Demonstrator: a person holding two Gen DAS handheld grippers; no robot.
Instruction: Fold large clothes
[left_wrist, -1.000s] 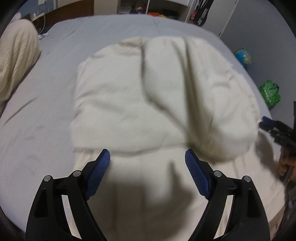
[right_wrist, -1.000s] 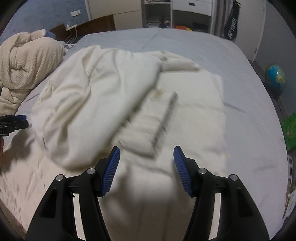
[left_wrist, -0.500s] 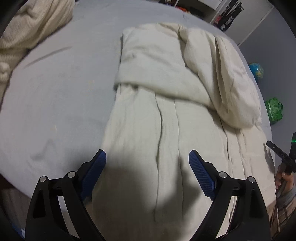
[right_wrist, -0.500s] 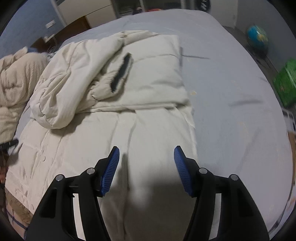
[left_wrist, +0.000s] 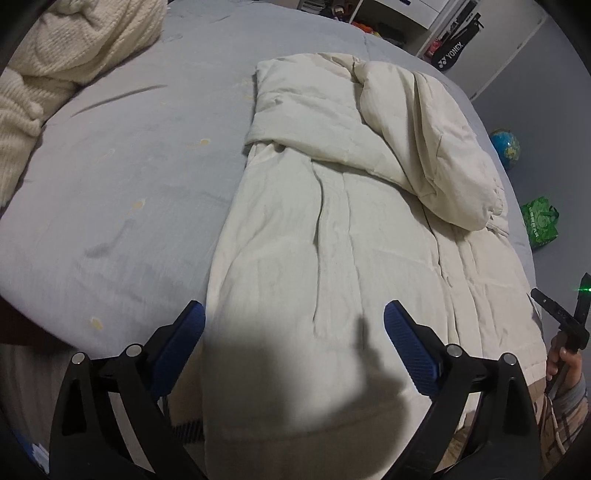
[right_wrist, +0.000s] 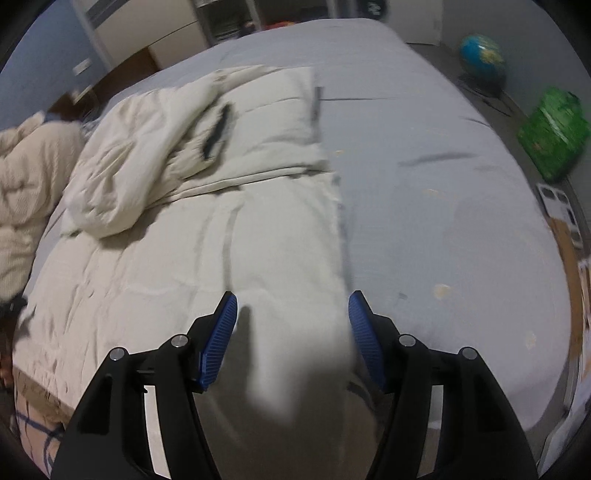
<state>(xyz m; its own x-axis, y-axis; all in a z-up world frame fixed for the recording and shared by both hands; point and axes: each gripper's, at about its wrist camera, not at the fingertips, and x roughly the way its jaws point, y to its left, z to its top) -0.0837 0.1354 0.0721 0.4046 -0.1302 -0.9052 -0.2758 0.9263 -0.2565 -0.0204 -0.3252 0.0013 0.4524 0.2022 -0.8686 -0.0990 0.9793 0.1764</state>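
A large cream padded coat (left_wrist: 332, 229) lies lengthwise on the grey bed (left_wrist: 129, 166), its upper part and a sleeve (left_wrist: 436, 155) folded back over the body. It also shows in the right wrist view (right_wrist: 258, 240), with a dark strip on the folded part (right_wrist: 218, 134). My left gripper (left_wrist: 293, 325) is open and empty above the coat's near hem, at its left edge. My right gripper (right_wrist: 288, 317) is open and empty above the near hem, at the coat's right edge. The right gripper's tool also shows at the far right of the left wrist view (left_wrist: 561, 317).
A cream knitted blanket (left_wrist: 55, 74) is heaped at the bed's far left. A globe (right_wrist: 480, 59) and a green bag (right_wrist: 554, 129) stand on the floor right of the bed. Shelves and a racket bag (left_wrist: 454, 51) are behind the bed. Papers (right_wrist: 557, 199) lie on the floor by its right side.
Both grippers have drawn back from the folded upper part toward the near hem and stayed open. The folded top and sleeve lie where they were laid.
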